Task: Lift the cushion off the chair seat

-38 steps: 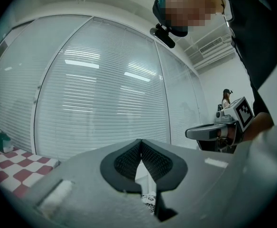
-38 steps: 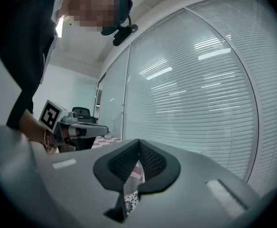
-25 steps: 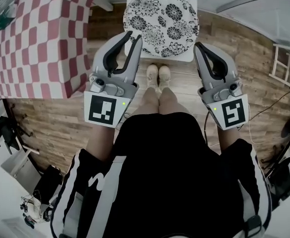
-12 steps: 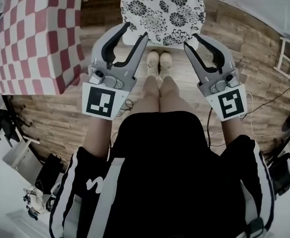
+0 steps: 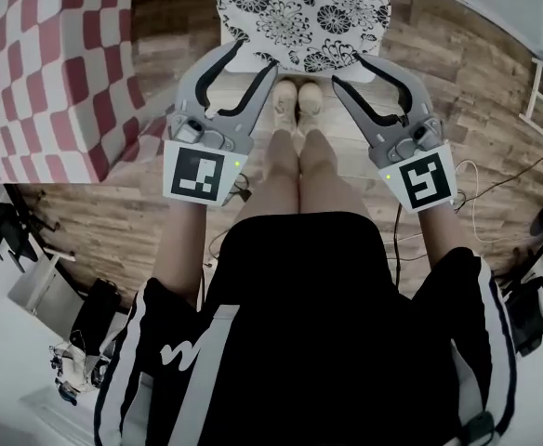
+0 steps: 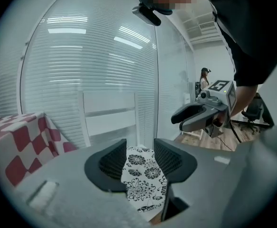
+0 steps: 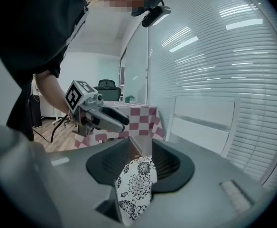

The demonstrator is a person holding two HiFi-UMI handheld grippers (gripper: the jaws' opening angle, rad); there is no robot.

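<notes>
Checked table [image 5: 39, 63] at far left was left untouched. Left gripper [image 5: 253, 59]: jaws had just been opening and stood apart, with nothing clamped. The cushion [image 5: 304, 12] was still lying flat on the chair [image 6: 111, 122], just beyond both sets of tips. Right gripper [image 5: 350, 71]: jaws likewise just opened, apart, empty. No grip had been made; grasp and lift were judged outstanding.

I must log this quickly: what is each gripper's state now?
Left gripper: open, jaws just been opening, nothing between them; cushion lies ahead.
Right gripper: open, jaws just been opening, nothing between them.
</notes>
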